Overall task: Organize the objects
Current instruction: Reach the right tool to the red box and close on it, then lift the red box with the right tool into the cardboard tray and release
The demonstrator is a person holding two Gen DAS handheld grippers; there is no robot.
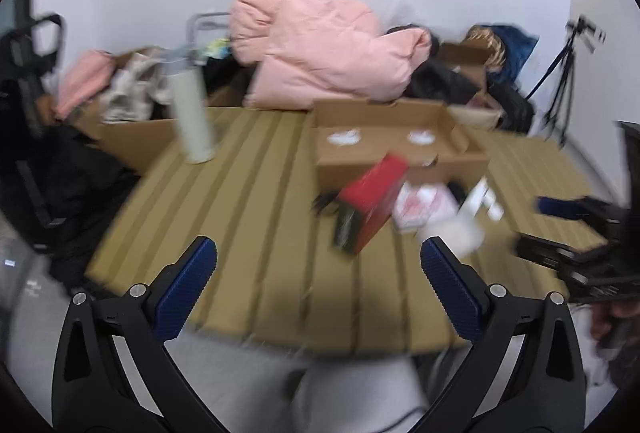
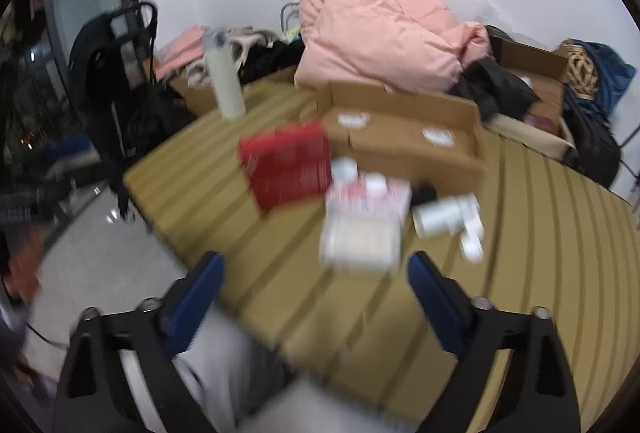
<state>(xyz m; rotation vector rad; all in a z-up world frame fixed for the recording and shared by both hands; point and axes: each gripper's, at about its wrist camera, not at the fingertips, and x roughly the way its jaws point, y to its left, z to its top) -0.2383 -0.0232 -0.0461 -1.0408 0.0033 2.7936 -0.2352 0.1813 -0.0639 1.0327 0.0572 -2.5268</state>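
Left wrist view: you held the left gripper (image 1: 319, 259) with its jaws spread and empty, short of the clutter on the slatted table (image 1: 248, 217). A red box (image 1: 370, 207) leaned tilted against the open cardboard box (image 1: 384, 137), probably the destination. White packets (image 1: 424, 207) lay just beside it. A tall bottle (image 1: 192, 113) stood well apart, clear of your path.

Right wrist view: you held the right gripper (image 2: 316, 269) with jaws apart, nothing between them, near a white pack (image 2: 360, 241). White containers (image 2: 448, 219) lay toppled alongside. A pink jacket (image 2: 376, 45) crowded the far table edge.
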